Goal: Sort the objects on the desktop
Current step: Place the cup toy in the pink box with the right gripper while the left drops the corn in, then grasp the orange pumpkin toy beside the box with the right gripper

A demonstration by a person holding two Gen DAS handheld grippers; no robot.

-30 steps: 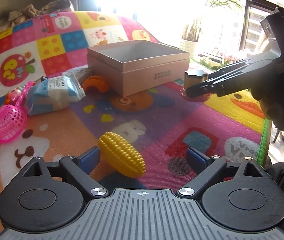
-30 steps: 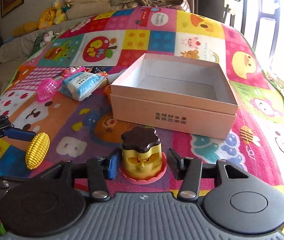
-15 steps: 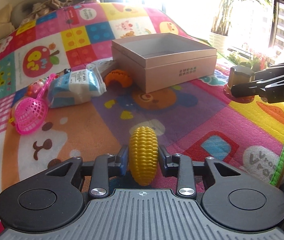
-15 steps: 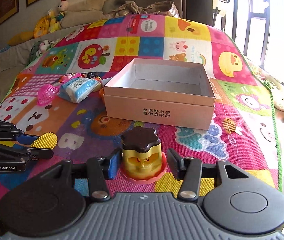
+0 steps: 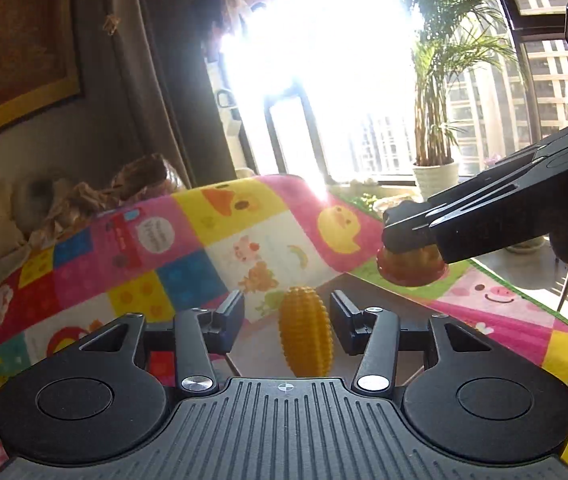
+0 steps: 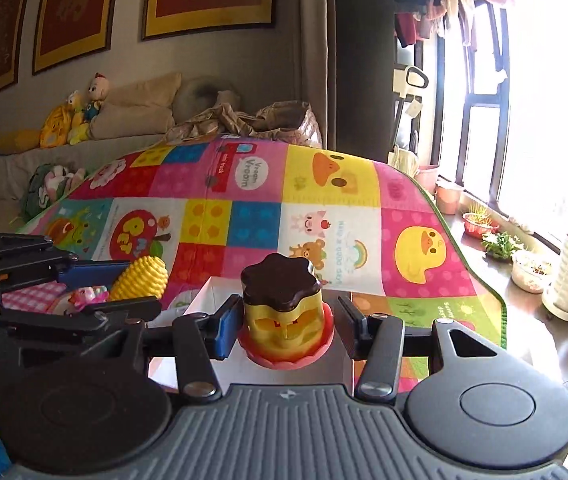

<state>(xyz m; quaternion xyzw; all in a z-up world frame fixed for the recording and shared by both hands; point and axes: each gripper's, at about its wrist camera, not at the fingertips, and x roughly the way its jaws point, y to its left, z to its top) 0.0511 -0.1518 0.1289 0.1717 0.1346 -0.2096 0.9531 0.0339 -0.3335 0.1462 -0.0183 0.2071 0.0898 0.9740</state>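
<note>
Both toys are at the drop-off step above the box (image 6: 203, 292). The left gripper (image 5: 288, 322) is opening, the corn (image 5: 304, 330) loose between its jaws. The right gripper (image 6: 284, 322) is opening around the pudding toy (image 6: 284, 312); next, clear both away

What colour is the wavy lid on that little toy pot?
Dark brown. The lid tops a yellow pot on a pink base, clearest in the right wrist view.
</note>
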